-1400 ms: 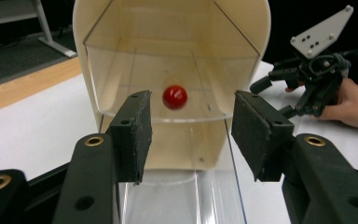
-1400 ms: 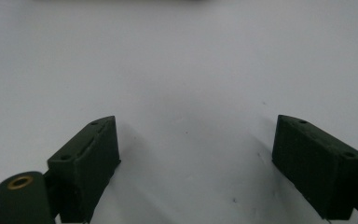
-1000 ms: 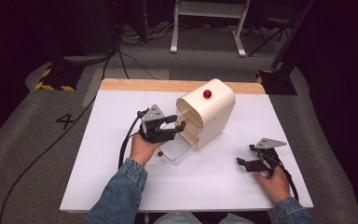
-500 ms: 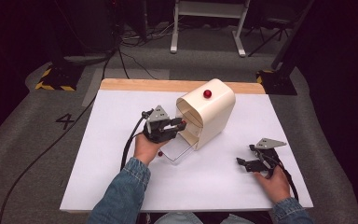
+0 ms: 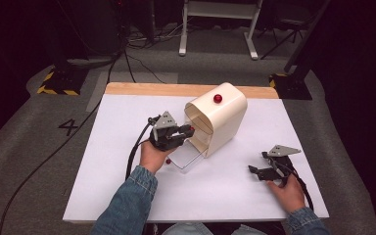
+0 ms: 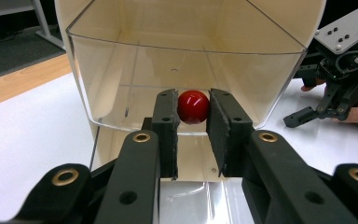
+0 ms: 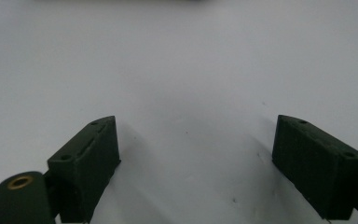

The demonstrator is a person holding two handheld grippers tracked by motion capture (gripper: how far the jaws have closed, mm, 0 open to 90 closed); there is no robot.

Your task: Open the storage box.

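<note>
The left gripper [image 6: 193, 109] has just closed its jaws on a red ball [image 6: 193, 107] at the cream bread box's [image 5: 223, 120] open front; the right gripper [image 5: 260, 171] rests wide open, well apart from the box.

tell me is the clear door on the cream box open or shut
Open: the clear door is swung up off the cream box, and the left gripper grips its red knob.
</note>
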